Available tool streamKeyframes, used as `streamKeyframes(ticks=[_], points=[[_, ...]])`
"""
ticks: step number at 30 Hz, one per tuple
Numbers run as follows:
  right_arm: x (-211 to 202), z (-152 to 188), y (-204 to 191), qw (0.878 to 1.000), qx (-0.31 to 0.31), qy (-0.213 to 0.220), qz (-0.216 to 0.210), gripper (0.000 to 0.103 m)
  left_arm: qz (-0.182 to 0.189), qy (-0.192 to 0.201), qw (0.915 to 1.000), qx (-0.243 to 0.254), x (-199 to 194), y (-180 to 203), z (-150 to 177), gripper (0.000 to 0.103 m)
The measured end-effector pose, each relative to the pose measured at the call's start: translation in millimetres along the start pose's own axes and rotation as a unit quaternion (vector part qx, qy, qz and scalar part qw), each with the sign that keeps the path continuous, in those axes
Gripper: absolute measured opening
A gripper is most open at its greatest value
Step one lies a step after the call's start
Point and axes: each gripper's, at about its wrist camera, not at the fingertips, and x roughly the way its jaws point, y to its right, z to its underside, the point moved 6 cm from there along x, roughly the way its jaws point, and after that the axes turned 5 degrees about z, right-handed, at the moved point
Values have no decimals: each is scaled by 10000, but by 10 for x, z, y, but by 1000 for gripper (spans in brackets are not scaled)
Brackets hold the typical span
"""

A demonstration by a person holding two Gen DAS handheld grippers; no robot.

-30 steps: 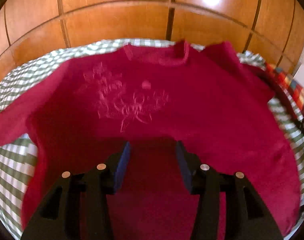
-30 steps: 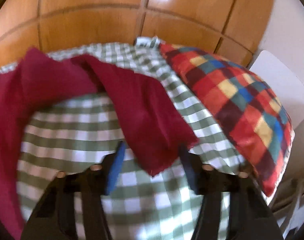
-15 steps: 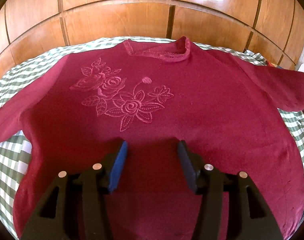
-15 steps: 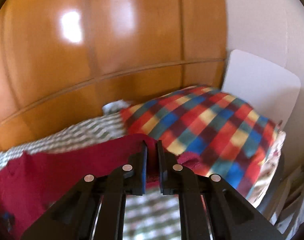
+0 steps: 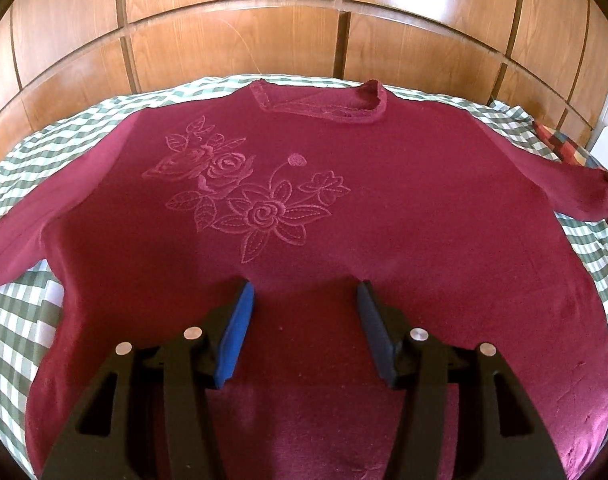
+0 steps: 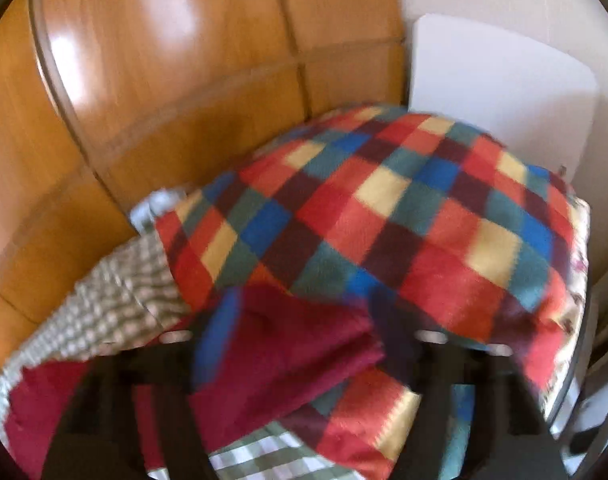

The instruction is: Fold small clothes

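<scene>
Since 1 second ago, the sweater's right sleeve [image 5: 576, 192] has gone from lying folded over the chest to being stretched out toward the right edge of the left wrist view, and the right tool [image 6: 300, 316] has swung from the checked bedcover to the patchwork pillow [image 6: 404, 216].

That right tool is opening; in its blurred view the sleeve's cuff end [image 6: 288, 360] lies between the spread fingers at lower centre, and the pads no longer seem to press it. The left tool [image 5: 302, 308] hangs at a middling width over the hem area, holding nothing.

The maroon sweater [image 5: 384, 208] lies front-up across the middle of the left wrist view, rose embroidery [image 5: 244, 196] at centre left, neckband [image 5: 324, 106] at upper centre, left sleeve [image 5: 20, 240] running off toward the lower left edge.

The step in hand looks like spreading the garment flat; no fold is made yet. Next, I judge, each sleeve needs bringing in over the body, which calls for a pinch near a cuff and a low carry inward.

A green-checked bedcover [image 5: 20, 340] carries everything, with wooden panelling [image 5: 232, 40] behind. The pillow crowds the right sleeve's end, which rests partly on it, so that sleeve is not fully flat. A white board [image 6: 504, 92] stands in the upper right of the right wrist view.
</scene>
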Motion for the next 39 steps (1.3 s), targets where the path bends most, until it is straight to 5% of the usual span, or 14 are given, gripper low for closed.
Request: streamKeyframes(ticks=[4,10,13,15,23,32,39], points=[[-130,322,142,9968,467,-337,-551,72,41,15,10000,-24,-2,-7,3,55],[122,444,150,9931,910,-488,-555,56,32,16,10000,-10,-3,-1,-1,55],[285,348,38,9942,802,-571,-441,36,9,26,10000,8,-6,-2,0,56],[354,274,9,9979,382,-527,77,5,-11,35,10000,17,-8,-2,2,56],[418,196,19,9968,-88,-428,665,4,-28,27,10000,49,-10,-7,5,56],[-258,56,-961,9959,-557,-48,-706,4,105,4,9999,-4,-27,-31,-4,57],[-776,479,-2615,9634,-1317,-249,-2323,4,464,-100,9986,-230,-183,-50,-45,58]])
